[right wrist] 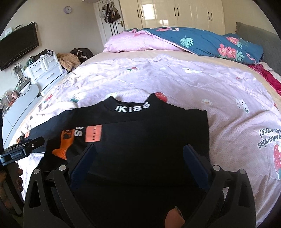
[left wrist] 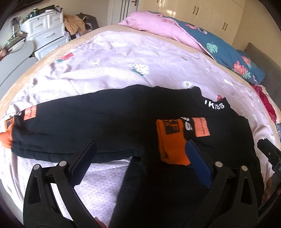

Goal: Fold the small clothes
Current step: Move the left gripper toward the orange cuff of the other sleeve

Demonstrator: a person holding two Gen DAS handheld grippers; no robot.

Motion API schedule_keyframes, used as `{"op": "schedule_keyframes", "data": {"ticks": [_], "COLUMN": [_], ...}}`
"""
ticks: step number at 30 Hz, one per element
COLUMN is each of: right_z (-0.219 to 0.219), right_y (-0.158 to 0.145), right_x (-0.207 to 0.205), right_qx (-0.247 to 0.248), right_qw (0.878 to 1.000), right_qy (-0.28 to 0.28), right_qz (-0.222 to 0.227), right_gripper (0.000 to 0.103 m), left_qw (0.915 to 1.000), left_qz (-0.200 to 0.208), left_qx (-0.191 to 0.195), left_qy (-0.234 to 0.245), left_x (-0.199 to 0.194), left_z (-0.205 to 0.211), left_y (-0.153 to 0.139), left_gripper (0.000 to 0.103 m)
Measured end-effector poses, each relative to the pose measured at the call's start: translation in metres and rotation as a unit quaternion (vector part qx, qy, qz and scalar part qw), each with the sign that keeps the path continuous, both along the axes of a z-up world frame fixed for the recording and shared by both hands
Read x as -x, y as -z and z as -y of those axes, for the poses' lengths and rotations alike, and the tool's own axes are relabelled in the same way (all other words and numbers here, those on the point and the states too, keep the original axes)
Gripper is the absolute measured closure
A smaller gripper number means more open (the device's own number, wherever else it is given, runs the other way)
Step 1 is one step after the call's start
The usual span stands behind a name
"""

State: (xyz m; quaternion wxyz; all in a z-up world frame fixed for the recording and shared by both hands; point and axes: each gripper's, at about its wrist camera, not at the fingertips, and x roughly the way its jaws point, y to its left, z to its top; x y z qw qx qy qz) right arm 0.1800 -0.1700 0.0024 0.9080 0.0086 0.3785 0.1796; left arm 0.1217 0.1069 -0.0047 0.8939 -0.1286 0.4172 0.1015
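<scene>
A black long-sleeved top (right wrist: 149, 136) lies flat on the lilac bedspread (right wrist: 175, 79), its collar with white lettering (right wrist: 132, 107) at the far side. One sleeve is folded across the body and ends in an orange cuff (left wrist: 171, 143). The other sleeve (left wrist: 79, 122) stretches out to the left, and its orange cuff (left wrist: 6, 139) is at the picture's edge. My left gripper (left wrist: 141, 145) hovers open over the folded sleeve, one finger (left wrist: 195, 157) beside the orange cuff. Over the top's body my right gripper (right wrist: 140, 147) is open, and neither gripper holds anything.
A pink and blue floral quilt (right wrist: 193, 40) is bunched along the bed's far side, with red cloth (right wrist: 268, 77) and a grey headboard (right wrist: 260, 36) to the right. White drawers (right wrist: 43, 68) and a wall screen (right wrist: 19, 45) stand left of the bed. Cream wardrobes (right wrist: 175, 14) line the back.
</scene>
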Motion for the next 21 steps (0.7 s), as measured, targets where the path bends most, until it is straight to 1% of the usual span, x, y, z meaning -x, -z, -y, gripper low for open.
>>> {"op": "schedule_keyframes", "data": {"ticks": [5, 8, 13, 17, 21], "right_z": [-0.021, -0.032, -0.053, -0.066, -0.076], "right_y": [-0.004, -0.005, -0.01, -0.016, -0.021], "right_x": [0.006, 0.009, 0.014, 0.019, 0.023], "right_qx": [-0.001, 0.0, -0.005, -0.013, -0.014], "right_qw": [1.0, 1.0, 0.999, 0.999, 0.999], "right_qy": [-0.018, -0.025, -0.039, -0.045, -0.047], "right_qz": [0.007, 0.008, 0.012, 0.016, 0.02], "right_gripper": [0.004, 0.004, 0.004, 0.004, 0.004], "left_qw": [0.9998, 0.9993, 0.998, 0.9952, 0.9921], "left_qz": [0.004, 0.008, 0.014, 0.023, 0.032], "left_qx": [-0.004, -0.008, 0.004, 0.001, 0.013], "left_qy": [-0.017, -0.036, -0.062, -0.095, -0.12], "left_x": [0.005, 0.01, 0.021, 0.029, 0.035], "left_z": [-0.011, -0.02, -0.034, -0.049, -0.064], "left_y": [-0.003, -0.006, -0.006, -0.009, -0.011], "left_gripper": [0.009, 0.009, 0.009, 0.009, 0.009]}}
